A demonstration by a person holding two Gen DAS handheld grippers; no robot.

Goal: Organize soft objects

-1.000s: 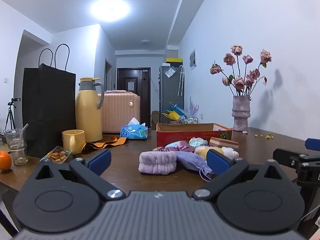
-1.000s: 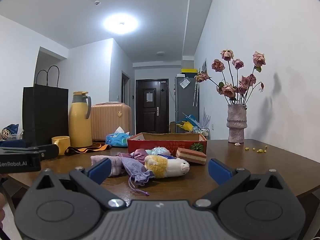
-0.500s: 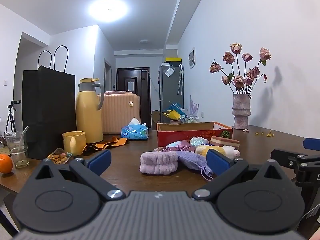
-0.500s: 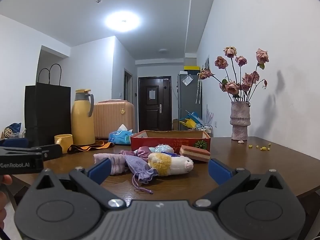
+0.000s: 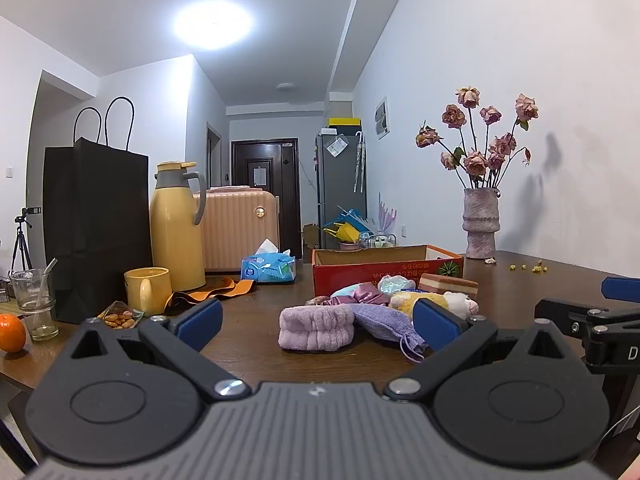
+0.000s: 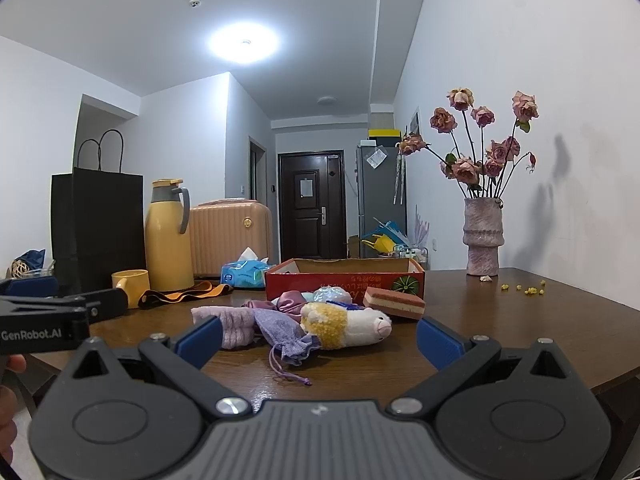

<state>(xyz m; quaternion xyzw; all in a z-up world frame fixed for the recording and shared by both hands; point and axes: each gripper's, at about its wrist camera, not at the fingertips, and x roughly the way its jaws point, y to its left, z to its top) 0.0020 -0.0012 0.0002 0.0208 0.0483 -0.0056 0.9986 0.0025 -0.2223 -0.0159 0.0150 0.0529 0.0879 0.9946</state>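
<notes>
A heap of soft things lies on the brown table in front of a red cardboard box [image 5: 388,266] [image 6: 344,278]: a folded lilac towel [image 5: 316,327] [image 6: 228,320], a purple drawstring pouch [image 5: 390,326] [image 6: 286,332], a pink satin scrunchie [image 5: 360,294] [image 6: 286,300], a white-and-yellow plush animal [image 5: 440,302] [image 6: 348,322] and a striped sponge [image 5: 448,285] [image 6: 394,305]. My left gripper [image 5: 318,324] is open, short of the towel. My right gripper [image 6: 318,336] is open too, held before the pouch and plush, touching nothing.
On the table's left stand a black paper bag [image 5: 96,224], a yellow thermos [image 5: 176,224], a yellow mug [image 5: 146,290], a glass [image 5: 34,304], an orange [image 5: 11,333], a snack packet [image 5: 118,317] and a tissue pack [image 5: 268,269]. A vase of dried roses [image 6: 482,236] stands back right.
Both grippers have shifted slightly, so the view of the heap has drifted a little. Nothing on the table has moved, and both stay open.
</notes>
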